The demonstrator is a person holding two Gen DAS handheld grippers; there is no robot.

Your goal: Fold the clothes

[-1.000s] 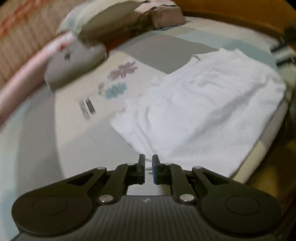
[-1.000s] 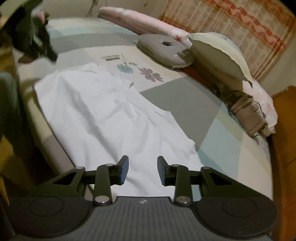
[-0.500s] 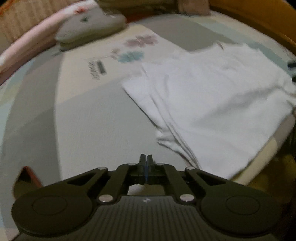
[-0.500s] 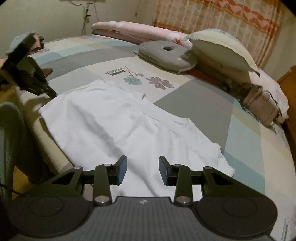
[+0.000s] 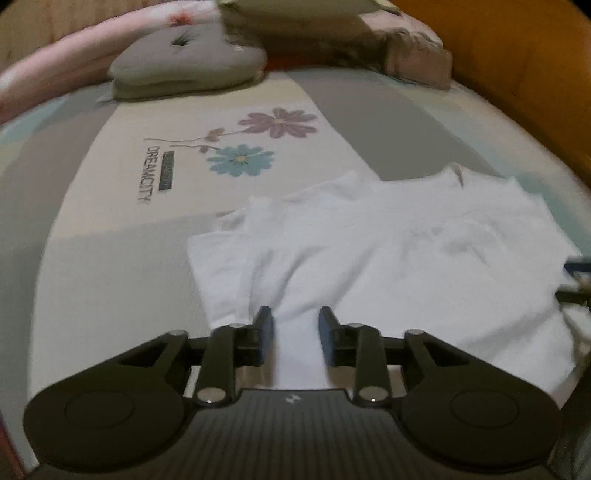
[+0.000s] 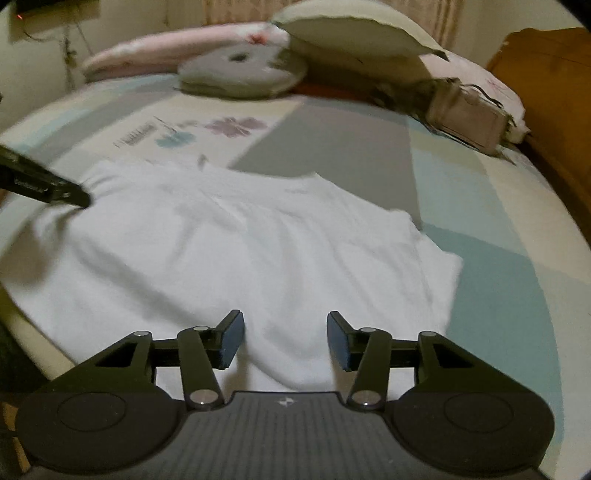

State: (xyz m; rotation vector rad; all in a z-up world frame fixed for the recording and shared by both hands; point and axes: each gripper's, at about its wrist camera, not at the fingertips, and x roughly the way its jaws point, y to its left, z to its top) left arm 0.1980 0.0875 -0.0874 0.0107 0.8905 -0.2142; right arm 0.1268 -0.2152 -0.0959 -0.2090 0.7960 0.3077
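A white T-shirt [image 5: 406, 258] lies partly folded on the bed, also in the right wrist view [image 6: 240, 251]. My left gripper [image 5: 296, 326] is open, low over the shirt's near left part, with cloth between its jaws. It shows in the right wrist view [image 6: 48, 188] as a dark tip on the shirt's left edge. My right gripper [image 6: 284, 338] is open wide, low over the shirt's near edge, with cloth between the jaws. A dark bit at the right edge of the left wrist view may be the right gripper.
The bed cover [image 5: 110, 258] has grey, cream and teal patches and a flower print [image 5: 258, 144]. A grey ring cushion [image 6: 243, 74], pink bolster [image 6: 147, 55], cream pillow [image 6: 351, 33] and a brown bag [image 6: 469, 118] lie at the far side. A wooden headboard [image 5: 517, 74] stands right.
My left gripper was shut beside the shirt; now it is open and has moved onto the shirt's left part. My right gripper has opened wider and dropped closer to the shirt's near edge.
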